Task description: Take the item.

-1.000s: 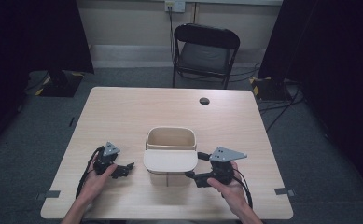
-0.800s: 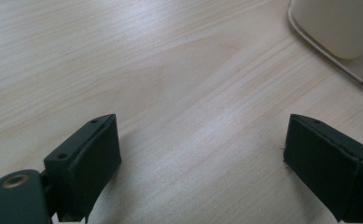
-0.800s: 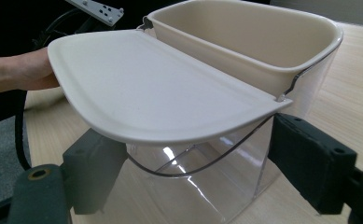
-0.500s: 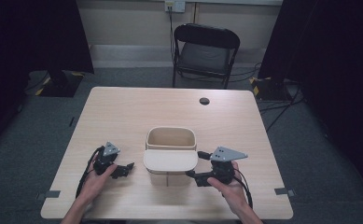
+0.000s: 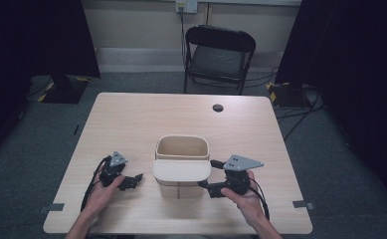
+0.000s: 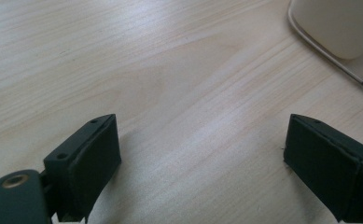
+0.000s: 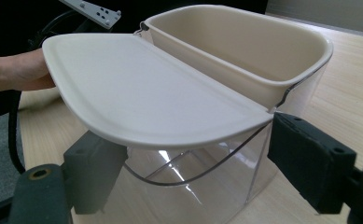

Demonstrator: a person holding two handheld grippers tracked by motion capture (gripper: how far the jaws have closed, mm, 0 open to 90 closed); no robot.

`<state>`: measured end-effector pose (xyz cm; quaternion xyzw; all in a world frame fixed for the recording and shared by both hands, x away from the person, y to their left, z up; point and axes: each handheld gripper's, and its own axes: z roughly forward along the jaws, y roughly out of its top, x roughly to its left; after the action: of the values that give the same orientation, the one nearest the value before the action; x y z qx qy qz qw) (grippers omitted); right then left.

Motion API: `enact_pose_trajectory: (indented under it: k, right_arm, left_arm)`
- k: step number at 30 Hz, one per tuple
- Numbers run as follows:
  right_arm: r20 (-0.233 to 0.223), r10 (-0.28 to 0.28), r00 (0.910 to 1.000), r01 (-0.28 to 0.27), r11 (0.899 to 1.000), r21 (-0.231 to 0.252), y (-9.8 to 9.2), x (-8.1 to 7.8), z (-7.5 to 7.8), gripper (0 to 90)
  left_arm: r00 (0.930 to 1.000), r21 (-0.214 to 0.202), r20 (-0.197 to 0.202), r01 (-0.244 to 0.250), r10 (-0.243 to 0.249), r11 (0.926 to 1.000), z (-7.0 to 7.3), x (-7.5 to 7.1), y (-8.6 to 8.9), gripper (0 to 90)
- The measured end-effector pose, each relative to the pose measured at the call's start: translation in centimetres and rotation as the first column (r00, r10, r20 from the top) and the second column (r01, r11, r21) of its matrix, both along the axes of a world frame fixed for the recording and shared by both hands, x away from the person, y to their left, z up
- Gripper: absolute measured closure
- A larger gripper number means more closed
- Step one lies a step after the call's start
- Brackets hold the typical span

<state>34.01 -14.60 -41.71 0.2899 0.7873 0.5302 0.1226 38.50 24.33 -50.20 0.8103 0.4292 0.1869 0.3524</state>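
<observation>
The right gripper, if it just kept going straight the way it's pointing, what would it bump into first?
Most likely the clear container under its cream lid. The right gripper points at the container's side with open jaws, and the lid's edge hangs just above them.

Bare wood lay ahead of the left gripper [image 5: 131, 180]; the cream-lidded clear plastic container [image 5: 181, 169] blocked the right gripper [image 5: 207, 175].
</observation>
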Motion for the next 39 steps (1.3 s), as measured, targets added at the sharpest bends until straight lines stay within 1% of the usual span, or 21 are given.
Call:
enact_pose_trajectory:
  k: [5, 7, 18, 22, 26, 39]
  right_arm:
    - [0.000, 0.001, 1.0000, -0.001, 1.000, 0.002, -0.03, 0.11, 0.07, 19.3]
    - [0.012, -0.002, 0.9999, 0.002, 1.000, -0.006, 0.07, 0.01, 0.06, 19.5]
    - [0.006, -0.011, 0.9999, 0.011, 1.000, 0.011, 0.04, 0.20, 0.31, 21.3]
    - [0.004, -0.013, 0.9999, 0.013, 1.000, 0.014, 0.03, 0.23, 0.42, 21.6]
    - [0.018, -0.026, 0.9995, 0.026, 1.000, 0.018, 0.09, 0.13, 0.46, 23.5]
    - [0.011, -0.019, 0.9998, 0.019, 1.000, 0.017, 0.04, 0.48, 0.65, 23.9]
  left_arm:
    - [1.0000, 0.003, 0.000, 0.000, 0.000, 1.0000, 0.01, 0.00, 0.01, 10.1]
    - [1.0000, 0.000, 0.001, 0.000, 0.000, 1.0000, 0.00, 0.00, 0.00, 10.1]
    - [1.0000, 0.000, -0.001, 0.000, 0.000, 1.0000, 0.00, 0.00, 0.00, 10.1]
    - [1.0000, -0.006, 0.001, -0.003, 0.003, 1.0000, -0.02, -0.01, -0.03, 10.1]
    - [1.0000, -0.006, 0.000, -0.003, 0.003, 1.0000, -0.02, -0.01, -0.04, 10.2]
    - [1.0000, -0.003, 0.003, -0.003, 0.003, 1.0000, -0.01, 0.00, -0.02, 10.1]
